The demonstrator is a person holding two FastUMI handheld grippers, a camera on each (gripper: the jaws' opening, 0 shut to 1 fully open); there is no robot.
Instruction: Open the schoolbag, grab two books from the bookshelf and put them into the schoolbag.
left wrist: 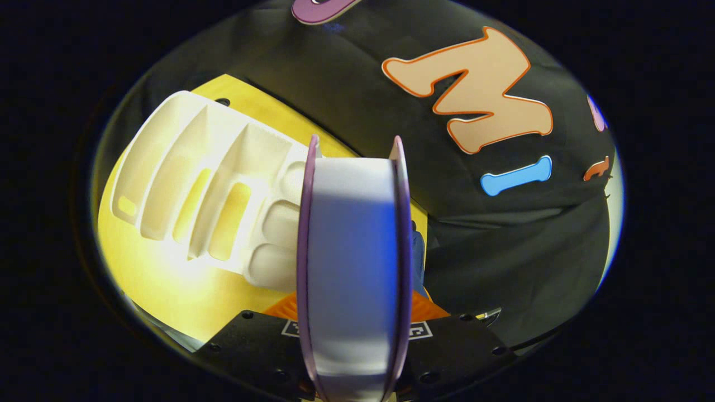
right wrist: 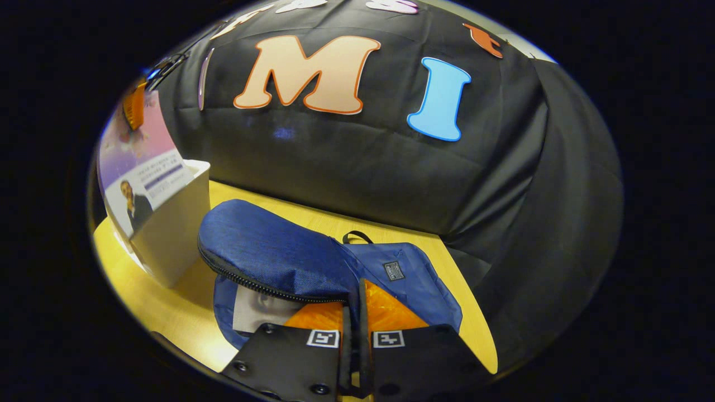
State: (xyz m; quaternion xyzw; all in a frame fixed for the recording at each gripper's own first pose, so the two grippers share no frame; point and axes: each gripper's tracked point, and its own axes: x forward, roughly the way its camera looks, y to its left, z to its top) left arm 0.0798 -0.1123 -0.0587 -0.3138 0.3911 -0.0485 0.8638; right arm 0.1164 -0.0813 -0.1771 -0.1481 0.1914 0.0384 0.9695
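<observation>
On the yellow wooden table (right wrist: 167, 312) before the black cloth wall, the left gripper (left wrist: 354, 312) clamps a book (left wrist: 352, 257) upright, page edges facing the camera, beside the white bookshelf (left wrist: 212, 190), while the right gripper (right wrist: 354, 335) pinches the blue schoolbag (right wrist: 279, 257) flap.

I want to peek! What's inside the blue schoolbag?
The schoolbag lies unzipped on the table, its flap held up by the right gripper. Through the gap a book lies flat inside. The flap covers the rest, so anything deeper is hidden.
</observation>
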